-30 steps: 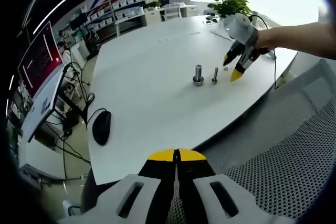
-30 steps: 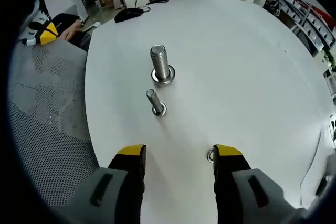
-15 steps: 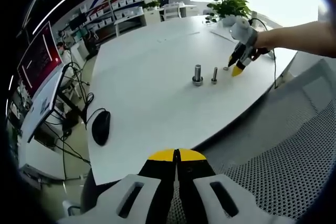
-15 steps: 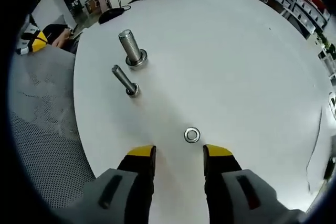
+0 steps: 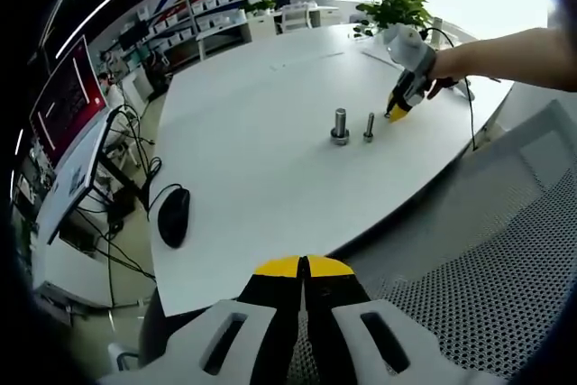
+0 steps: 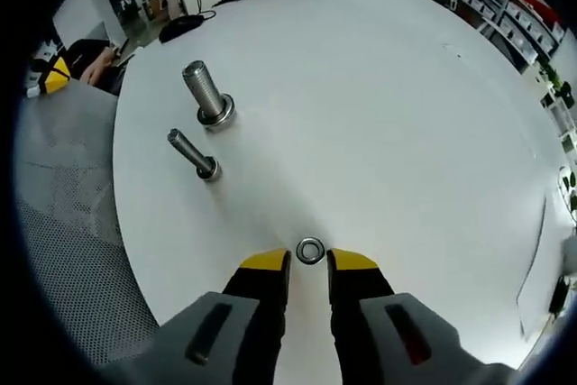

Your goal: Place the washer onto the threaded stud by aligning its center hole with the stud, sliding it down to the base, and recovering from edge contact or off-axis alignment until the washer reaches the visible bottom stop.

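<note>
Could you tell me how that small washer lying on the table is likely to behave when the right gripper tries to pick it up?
The washer lies flat on the smooth white table, so it will probably slide rather than lift. It looks like thin, stiff metal, offering the fingers little edge. Once tipped on edge, it may roll.

Office: white table (image 5: pixel 261 132), mouse (image 5: pixel 174 217), shelves (image 5: pixel 203 8)

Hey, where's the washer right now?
In the right gripper view, the washer lies flat on the white table, just ahead of the right gripper tips.
</note>
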Available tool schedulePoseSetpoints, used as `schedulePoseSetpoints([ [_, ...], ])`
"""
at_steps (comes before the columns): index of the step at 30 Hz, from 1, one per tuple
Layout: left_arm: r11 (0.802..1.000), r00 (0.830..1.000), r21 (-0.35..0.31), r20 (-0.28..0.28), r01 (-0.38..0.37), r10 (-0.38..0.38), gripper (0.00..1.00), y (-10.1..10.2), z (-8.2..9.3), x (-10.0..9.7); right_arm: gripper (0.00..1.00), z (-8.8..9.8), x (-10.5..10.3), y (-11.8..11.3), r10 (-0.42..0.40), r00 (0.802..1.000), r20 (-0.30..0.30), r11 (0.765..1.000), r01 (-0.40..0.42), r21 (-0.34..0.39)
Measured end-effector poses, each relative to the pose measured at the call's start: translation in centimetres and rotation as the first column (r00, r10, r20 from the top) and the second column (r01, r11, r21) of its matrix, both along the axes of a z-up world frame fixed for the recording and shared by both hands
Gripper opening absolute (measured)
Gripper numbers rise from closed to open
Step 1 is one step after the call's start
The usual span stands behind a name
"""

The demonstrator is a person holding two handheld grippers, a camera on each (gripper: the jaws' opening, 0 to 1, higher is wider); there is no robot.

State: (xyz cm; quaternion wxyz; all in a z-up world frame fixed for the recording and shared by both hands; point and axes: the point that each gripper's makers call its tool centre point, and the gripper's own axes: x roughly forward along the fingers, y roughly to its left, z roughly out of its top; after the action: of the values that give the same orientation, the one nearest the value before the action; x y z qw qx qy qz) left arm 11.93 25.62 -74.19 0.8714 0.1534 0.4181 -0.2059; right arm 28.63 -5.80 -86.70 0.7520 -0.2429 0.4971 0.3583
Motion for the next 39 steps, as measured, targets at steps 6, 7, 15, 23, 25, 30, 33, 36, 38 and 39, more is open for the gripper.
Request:
schedulePoseSetpoints([
  [6, 1.0, 1.0, 0.0, -0.003, 0.003, -0.003, 0.0, -0.04, 0.0, -0.07, 0.19, -0.04, 0.09, 0.03, 0.037, 0.999, -0.004, 0.999, -0.037, -0.005],
  [7, 1.0, 1.0, 0.0, -0.003, 0.003, -0.003, 0.0, -0.05, -0.01, -0.08, 0.19, -0.05, 0.1, 0.03, 0.038, 0.999, -0.007, 0.999, -0.038, -0.005],
  [15, 1.0, 1.0, 0.002, -0.006, 0.006, -0.006, 0.0, -0.08, -0.05, -0.08, 0.2, -0.02, 0.06, 0.33, 0.091, 0.996, -0.011, 0.996, -0.091, -0.014],
  [23, 1.0, 1.0, 0.002, -0.004, 0.005, -0.005, 0.0, -0.07, -0.03, -0.09, 0.2, -0.04, 0.05, 0.44, 0.072, 0.997, 0.0, 0.997, -0.072, -0.009],
  [25, 1.0, 1.0, 0.002, -0.004, 0.005, -0.005, 0.0, -0.08, -0.04, -0.08, 0.2, -0.02, 0.09, 0.44, 0.071, 0.997, 0.005, 0.997, -0.071, -0.004],
  [30, 1.0, 1.0, 0.002, -0.004, 0.005, -0.005, 0.0, -0.07, -0.04, -0.09, 0.21, 0.0, 0.07, 0.56, 0.056, 0.998, 0.015, 0.998, -0.056, 0.008],
  [33, 1.0, 1.0, 0.002, -0.004, 0.005, -0.005, 0.0, -0.06, -0.05, -0.1, 0.23, 0.02, -0.09, 0.69, 0.043, 0.999, 0.03, 0.999, -0.044, 0.032],
  [36, 1.0, 1.0, 0.001, -0.003, 0.005, -0.005, 0.0, -0.07, -0.03, -0.09, 0.23, 0.01, -0.06, 0.64, 0.028, 0.998, 0.052, 0.998, -0.031, 0.058],
  [38, 1.0, 1.0, 0.001, -0.002, 0.006, -0.006, 0.0, -0.07, -0.03, -0.08, 0.23, 0.03, -0.05, 0.6, 0.013, 0.998, 0.059, 0.997, -0.018, 0.072],
  [39, 1.0, 1.0, 0.001, -0.003, 0.006, -0.006, 0.0, -0.07, -0.03, -0.08, 0.23, 0.04, -0.05, 0.61, 0.01, 0.998, 0.061, 0.997, -0.015, 0.074],
])
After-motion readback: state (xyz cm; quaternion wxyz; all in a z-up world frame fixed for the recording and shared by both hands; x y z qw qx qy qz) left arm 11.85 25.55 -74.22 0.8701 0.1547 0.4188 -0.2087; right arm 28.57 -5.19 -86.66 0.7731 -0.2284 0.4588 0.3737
